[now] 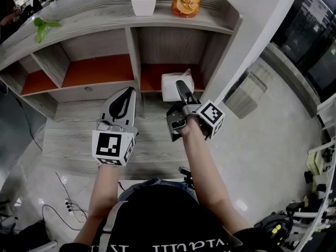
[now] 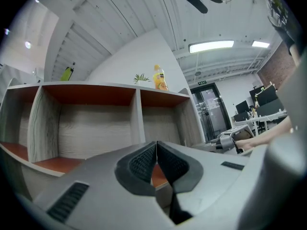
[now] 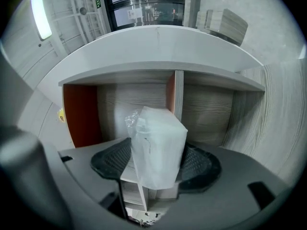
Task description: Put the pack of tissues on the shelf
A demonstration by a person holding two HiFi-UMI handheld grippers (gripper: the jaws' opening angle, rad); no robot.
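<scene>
One tissue pack (image 3: 158, 143) between spread right tongs (image 3: 157, 164), left tongs (image 2: 156, 153) closed

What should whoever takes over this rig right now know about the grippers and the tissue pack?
Left gripper: shut, empty.
Right gripper: jaws wide, pads either side of the white plastic-wrapped tissue pack, not pressing it.
Pack: upright in the right compartment of the grey wood-grain shelf, apparently resting on its orange floor.
Done: placement, it seems.
To do: draw the right gripper straight back without tipping the pack.
</scene>
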